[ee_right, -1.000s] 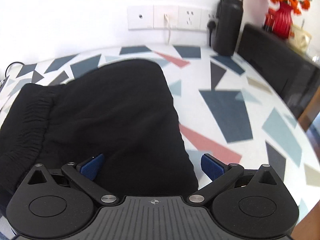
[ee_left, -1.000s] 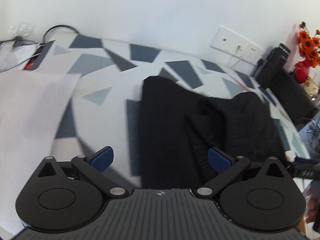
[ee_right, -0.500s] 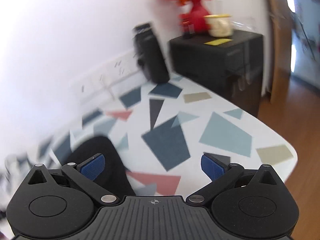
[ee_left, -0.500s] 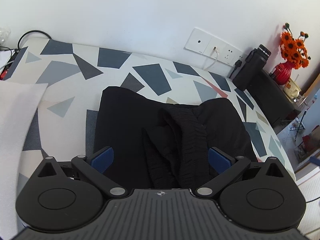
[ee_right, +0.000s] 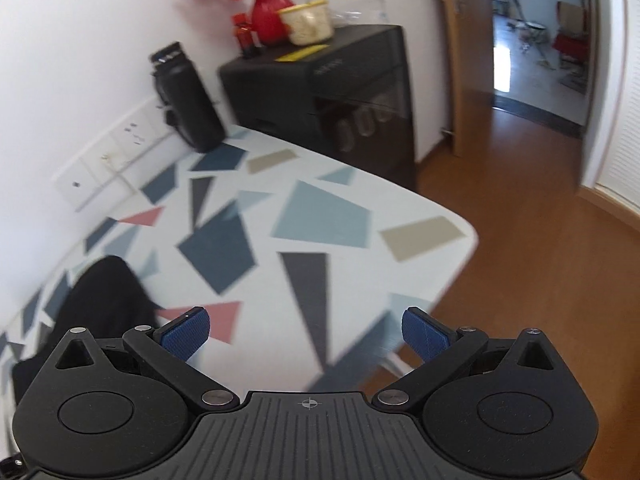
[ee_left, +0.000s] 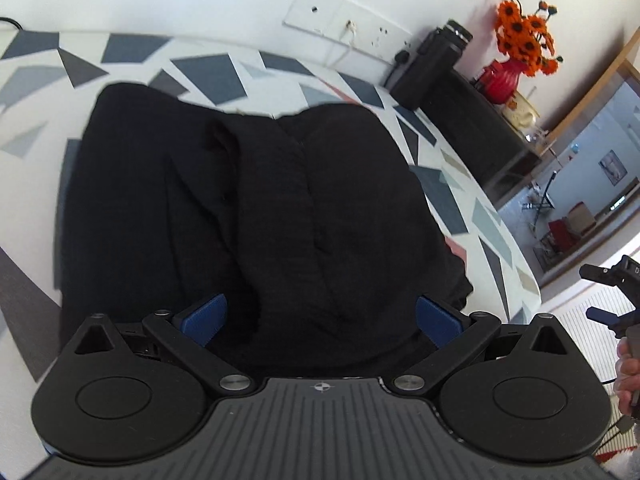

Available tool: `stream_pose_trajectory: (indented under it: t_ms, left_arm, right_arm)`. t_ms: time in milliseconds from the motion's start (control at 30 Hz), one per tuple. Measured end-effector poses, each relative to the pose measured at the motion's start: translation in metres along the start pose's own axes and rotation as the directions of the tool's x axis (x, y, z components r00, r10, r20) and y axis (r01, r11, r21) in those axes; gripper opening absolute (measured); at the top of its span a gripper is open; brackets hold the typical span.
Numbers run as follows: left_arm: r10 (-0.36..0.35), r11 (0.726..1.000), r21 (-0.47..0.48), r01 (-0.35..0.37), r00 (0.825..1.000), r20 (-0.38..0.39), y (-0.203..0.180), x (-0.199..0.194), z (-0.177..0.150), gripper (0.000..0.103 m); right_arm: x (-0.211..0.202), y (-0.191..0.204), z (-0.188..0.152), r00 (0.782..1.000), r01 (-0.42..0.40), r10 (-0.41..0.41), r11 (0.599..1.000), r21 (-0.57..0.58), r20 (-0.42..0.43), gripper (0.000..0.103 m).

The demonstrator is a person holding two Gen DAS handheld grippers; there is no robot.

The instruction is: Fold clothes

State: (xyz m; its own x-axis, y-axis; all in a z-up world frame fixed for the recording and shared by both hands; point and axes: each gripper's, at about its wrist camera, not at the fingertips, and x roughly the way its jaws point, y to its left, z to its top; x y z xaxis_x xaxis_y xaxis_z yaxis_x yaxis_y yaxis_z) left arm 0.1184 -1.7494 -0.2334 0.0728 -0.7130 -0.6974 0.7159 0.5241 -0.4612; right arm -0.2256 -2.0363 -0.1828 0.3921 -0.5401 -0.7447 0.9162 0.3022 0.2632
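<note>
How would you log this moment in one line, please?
left: open, over garment | right: open, over table | garment: folded

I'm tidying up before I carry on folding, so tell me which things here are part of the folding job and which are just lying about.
Part of the job:
black garment, lying bunched on the patterned table
left gripper, open above it
right gripper, open, off to the table's end

Just lying about:
black flask
red vase of orange flowers
cream container on the black cabinet
</note>
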Motion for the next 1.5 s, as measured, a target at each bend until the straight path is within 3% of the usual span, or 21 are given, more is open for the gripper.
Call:
stream_pose_trajectory:
  t_ms: [400, 500, 633, 733, 800, 900, 1000, 1067, 1167, 1267, 1367, 1433, 1500]
  left_arm:
    - [0.011, 0.993, 0.114, -0.011, 1.000, 0.002, -0.015, 0.014, -0.012, 0.103]
    - [-0.001, 0.995, 0.100, -0.001, 1.000, 0.011, -0.012, 0.007, -0.010, 0.103]
    - [-0.030, 0.999, 0.010, 0.030, 0.999, 0.043, 0.003, -0.012, 0.000, 0.103]
    - [-0.048, 0.997, -0.062, 0.055, 0.992, 0.118, 0.017, -0.039, 0.017, 0.103]
    - [-0.053, 0.995, -0.077, 0.069, 0.981, 0.187, 0.023, -0.060, 0.030, 0.103]
    - [-0.080, 0.994, -0.054, 0.100, 0.953, 0.291, 0.030, -0.093, 0.050, 0.103]
    - [-0.056, 0.995, -0.057, 0.084, 0.923, 0.380, 0.040, -0.118, 0.063, 0.103]
    - [-0.030, 0.996, -0.069, 0.063, 0.915, 0.401, 0.047, -0.123, 0.070, 0.103]
    - [0.011, 0.995, -0.090, 0.030, 0.906, 0.423, 0.059, -0.127, 0.080, 0.103]
    - [0.020, 0.991, -0.133, 0.033, 0.923, 0.384, 0.068, -0.111, 0.088, 0.098]
    - [0.008, 0.984, -0.174, 0.048, 0.952, 0.305, 0.077, -0.082, 0.087, 0.087]
    - [0.002, 0.974, -0.219, 0.054, 0.969, 0.247, 0.082, -0.059, 0.084, 0.072]
    - [-0.013, 0.962, -0.264, 0.066, 0.981, 0.195, 0.086, -0.034, 0.082, 0.062]
  right_arm:
    - [0.020, -0.038, -0.062, 0.978, 0.210, -0.202, 0.962, -0.172, 0.060, 0.102]
    - [0.019, -0.044, -0.067, 0.978, 0.207, -0.205, 0.973, -0.104, 0.030, 0.097]
    - [-0.009, -0.015, -0.044, 0.993, 0.111, -0.108, 0.991, -0.070, 0.046, 0.102]
    - [-0.038, 0.034, -0.017, 0.996, 0.000, 0.014, 0.987, -0.164, 0.085, 0.102]
    - [-0.052, 0.069, -0.011, 0.985, -0.045, 0.091, 0.958, -0.284, 0.148, 0.102]
    - [-0.073, 0.121, 0.000, 0.950, -0.093, 0.217, 0.882, -0.461, 0.223, 0.102]
    - [-0.095, 0.174, 0.010, 0.898, -0.114, 0.350, 0.772, -0.625, 0.269, 0.102]
    - [-0.103, 0.208, 0.013, 0.861, -0.110, 0.423, 0.699, -0.707, 0.284, 0.102]
    - [-0.077, 0.243, 0.009, 0.833, -0.089, 0.453, 0.677, -0.730, 0.319, 0.102]
    - [-0.031, 0.269, 0.009, 0.838, -0.141, 0.472, 0.674, -0.725, 0.275, 0.102]
    - [0.032, 0.281, 0.005, 0.865, -0.226, 0.474, 0.658, -0.718, 0.163, 0.102]
    - [0.075, 0.288, 0.000, 0.883, -0.265, 0.461, 0.645, -0.717, 0.088, 0.102]
    - [0.097, 0.283, -0.001, 0.903, -0.253, 0.422, 0.667, -0.701, 0.076, 0.102]
